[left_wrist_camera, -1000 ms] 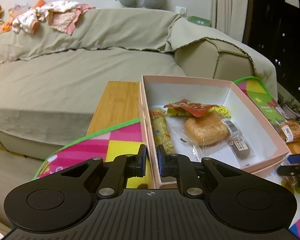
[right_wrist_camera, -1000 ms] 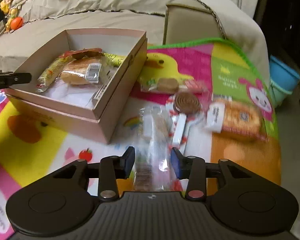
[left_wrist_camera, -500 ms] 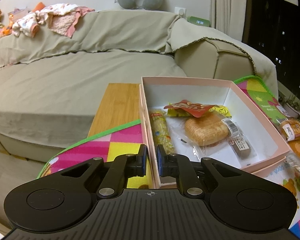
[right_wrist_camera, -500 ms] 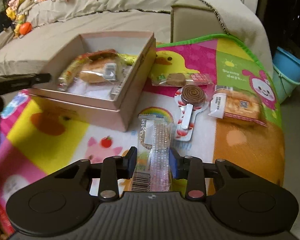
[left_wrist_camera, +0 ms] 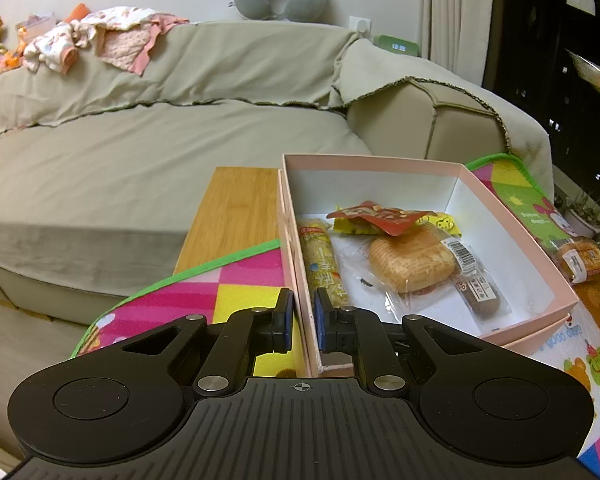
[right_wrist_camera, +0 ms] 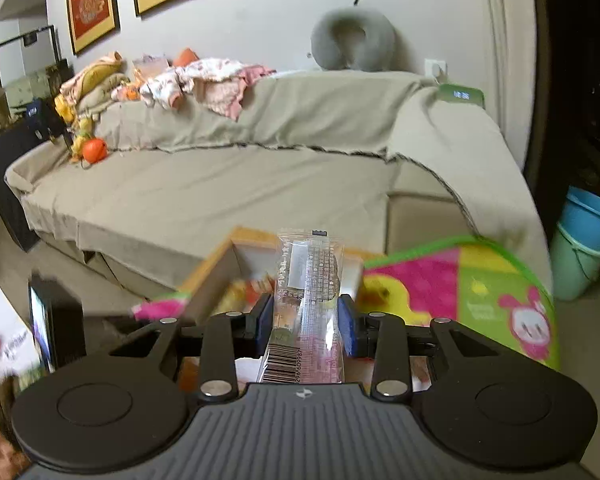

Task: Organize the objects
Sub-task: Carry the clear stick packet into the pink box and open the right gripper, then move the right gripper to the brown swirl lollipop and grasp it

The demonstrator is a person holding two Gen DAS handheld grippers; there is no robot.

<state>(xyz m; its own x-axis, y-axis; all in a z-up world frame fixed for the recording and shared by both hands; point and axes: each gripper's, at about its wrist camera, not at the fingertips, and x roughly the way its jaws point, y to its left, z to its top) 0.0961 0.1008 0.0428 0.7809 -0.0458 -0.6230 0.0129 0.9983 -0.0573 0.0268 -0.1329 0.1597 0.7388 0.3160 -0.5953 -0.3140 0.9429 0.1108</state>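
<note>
The left gripper (left_wrist_camera: 300, 322) points down at a slant over the near left corner of the pink box (left_wrist_camera: 516, 236), its jaws drawn narrow onto the box's left wall, one blue pad outside and one inside; whether the pads truly press the card cannot be told for sure, though almost no gap shows. The right gripper (right_wrist_camera: 305, 328) is tipped forward and down too, and it is clamped on a clear snack packet (right_wrist_camera: 306, 292) that stands up between its pads, barcode end nearest the camera; its jaws have just been closing onto that packet.

From the left wrist the inside of the box is plain: a yellow roll (left_wrist_camera: 323, 266) lies along the left wall; to its right a wrapped bun (left_wrist_camera: 410, 264) with a red sachet (left_wrist_camera: 380, 216) over its far edge; further right a dark bar (left_wrist_camera: 478, 290); outside the box on the far right a wrapped cake (left_wrist_camera: 580, 258) sits on the bright play mat (left_wrist_camera: 204, 300); a wooden board (left_wrist_camera: 236, 216) shows beyond the mat's green edge.

The right wrist shows the box only as a blur behind the packet (right_wrist_camera: 236, 272); but it takes in framed pictures (right_wrist_camera: 92, 0) on the wall, heaped clothes (right_wrist_camera: 204, 84) on the sofa back (right_wrist_camera: 300, 120), a grey neck pillow (right_wrist_camera: 354, 40), and blue buckets (right_wrist_camera: 584, 240) at the far right.
</note>
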